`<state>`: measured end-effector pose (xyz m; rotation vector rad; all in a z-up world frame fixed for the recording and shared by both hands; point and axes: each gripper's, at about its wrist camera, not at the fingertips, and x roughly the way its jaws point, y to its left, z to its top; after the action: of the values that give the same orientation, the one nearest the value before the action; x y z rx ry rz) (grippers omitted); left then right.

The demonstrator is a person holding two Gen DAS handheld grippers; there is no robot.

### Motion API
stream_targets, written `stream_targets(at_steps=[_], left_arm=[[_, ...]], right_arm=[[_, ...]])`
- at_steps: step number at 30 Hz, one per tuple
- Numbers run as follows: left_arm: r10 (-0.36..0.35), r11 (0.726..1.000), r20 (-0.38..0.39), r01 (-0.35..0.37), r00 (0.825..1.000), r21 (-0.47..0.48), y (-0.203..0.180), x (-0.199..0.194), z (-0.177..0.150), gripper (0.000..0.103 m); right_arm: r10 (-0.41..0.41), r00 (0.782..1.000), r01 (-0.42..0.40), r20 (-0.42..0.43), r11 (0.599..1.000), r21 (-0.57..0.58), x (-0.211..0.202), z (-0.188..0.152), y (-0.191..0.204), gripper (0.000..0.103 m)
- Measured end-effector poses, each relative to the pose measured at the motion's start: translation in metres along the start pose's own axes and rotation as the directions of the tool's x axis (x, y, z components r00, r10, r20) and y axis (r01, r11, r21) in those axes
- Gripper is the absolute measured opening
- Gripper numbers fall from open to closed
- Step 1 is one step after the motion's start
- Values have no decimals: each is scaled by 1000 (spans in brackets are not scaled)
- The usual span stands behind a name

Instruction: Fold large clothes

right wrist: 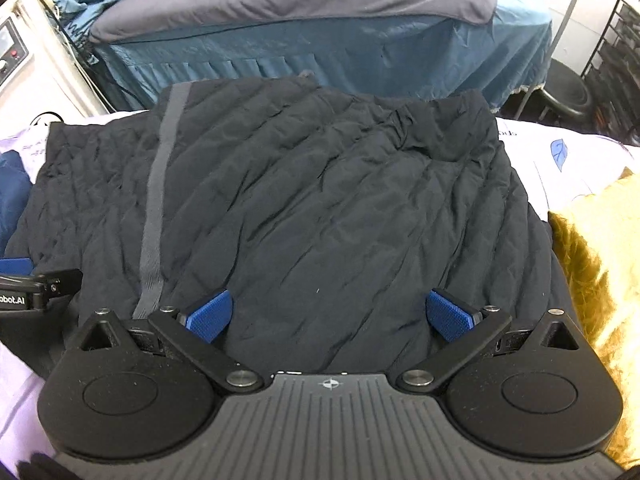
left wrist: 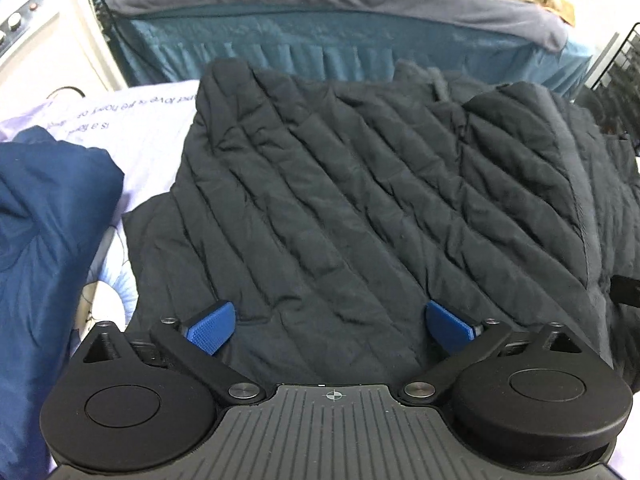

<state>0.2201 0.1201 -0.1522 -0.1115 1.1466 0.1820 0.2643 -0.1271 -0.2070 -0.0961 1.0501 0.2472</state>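
While both grippers, left [left wrist: 327,327] and right [right wrist: 329,315], hover with fingers spread apart and empty, the dark quilted jacket [right wrist: 304,208] lies rumpled on the pale bedsheet [right wrist: 560,152], between a blue garment [left wrist: 44,216] and a gold cushion [right wrist: 596,264].

Your two wrist cameras sit low and close over the dark quilted jacket [left wrist: 360,200], side by side, both facing the blue-skirted bed [right wrist: 320,52] they share beyond it.

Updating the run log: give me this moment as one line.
stage: jacket partly folded | left gripper: open, empty, over black quilted jacket | right gripper: open, empty, over same jacket | nearby: blue garment, gold cushion
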Motion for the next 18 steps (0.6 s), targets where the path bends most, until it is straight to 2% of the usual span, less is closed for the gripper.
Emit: stream_targets(at_steps=[11,18], left_arm=[[-21,999,-98,24,995,24,7,33,16,103],[-33,999,-109,36,993,28,8,46,23,103]], right_arm=[[-7,998,6,-68,1000,-8,37,5,-5,103],[-31,995,30,-99,999,-15,50,13,-1,103]])
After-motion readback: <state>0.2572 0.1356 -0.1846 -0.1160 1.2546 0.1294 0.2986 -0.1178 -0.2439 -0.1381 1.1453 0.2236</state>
